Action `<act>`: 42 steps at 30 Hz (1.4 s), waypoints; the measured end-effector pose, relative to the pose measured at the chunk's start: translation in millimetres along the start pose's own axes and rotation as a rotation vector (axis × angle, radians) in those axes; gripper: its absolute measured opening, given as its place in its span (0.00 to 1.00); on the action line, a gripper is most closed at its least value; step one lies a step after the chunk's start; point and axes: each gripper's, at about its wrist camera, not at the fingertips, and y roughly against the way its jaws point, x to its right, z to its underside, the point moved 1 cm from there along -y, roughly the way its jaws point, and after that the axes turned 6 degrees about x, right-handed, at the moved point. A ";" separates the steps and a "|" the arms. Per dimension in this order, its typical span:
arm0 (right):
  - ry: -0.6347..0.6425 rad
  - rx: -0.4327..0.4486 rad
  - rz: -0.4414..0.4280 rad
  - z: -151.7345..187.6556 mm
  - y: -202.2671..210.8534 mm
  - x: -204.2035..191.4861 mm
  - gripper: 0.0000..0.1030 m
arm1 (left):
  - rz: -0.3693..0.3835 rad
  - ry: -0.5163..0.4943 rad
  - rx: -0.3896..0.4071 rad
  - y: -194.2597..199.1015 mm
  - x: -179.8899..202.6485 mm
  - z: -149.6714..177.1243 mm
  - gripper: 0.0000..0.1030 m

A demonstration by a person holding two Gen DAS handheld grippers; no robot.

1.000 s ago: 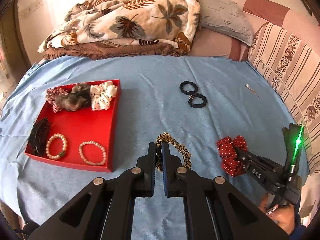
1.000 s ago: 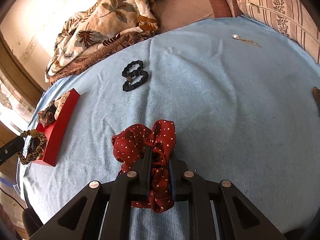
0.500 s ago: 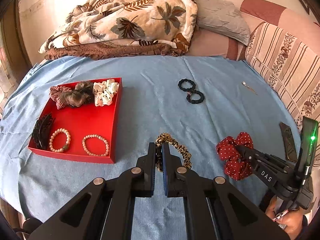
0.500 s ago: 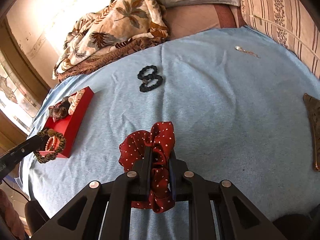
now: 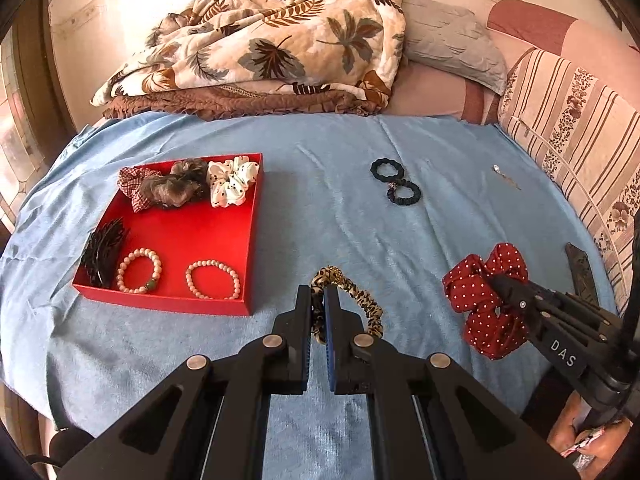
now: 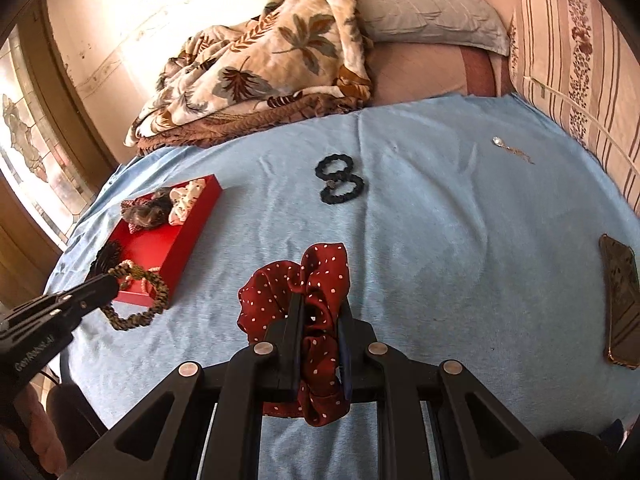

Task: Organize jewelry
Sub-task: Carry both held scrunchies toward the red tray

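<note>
Left gripper [image 5: 318,300]: fingers clamped on a leopard-print scrunchie [image 5: 362,304], held above the blue sheet [image 5: 340,224] just right of the red tray [image 5: 252,216].
Right gripper [image 6: 319,312]: fingers clamped on a red dotted scrunchie [image 6: 320,276], over the sheet.
Tray contents: scrunchies, two bead bracelets [image 5: 139,271], a black hair claw [image 5: 102,248].
Loose on sheet: black hair ties [image 5: 396,184], a small pendant [image 5: 505,176].

Bed cover [image 5: 320,208]: blue cloth, matt, lying faintly creased. Red tray [image 5: 224,236]: smooth, showing satin sheen. Dotted scrunchie [image 6: 316,280]: shiny fabric. Tongs [image 5: 318,304]: matt black plastic.
</note>
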 end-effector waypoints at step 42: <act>0.141 0.006 0.004 -8.7 12.3 -67.0 0.16 | -0.063 0.049 0.097 34.5 -42.0 -0.4 0.06</act>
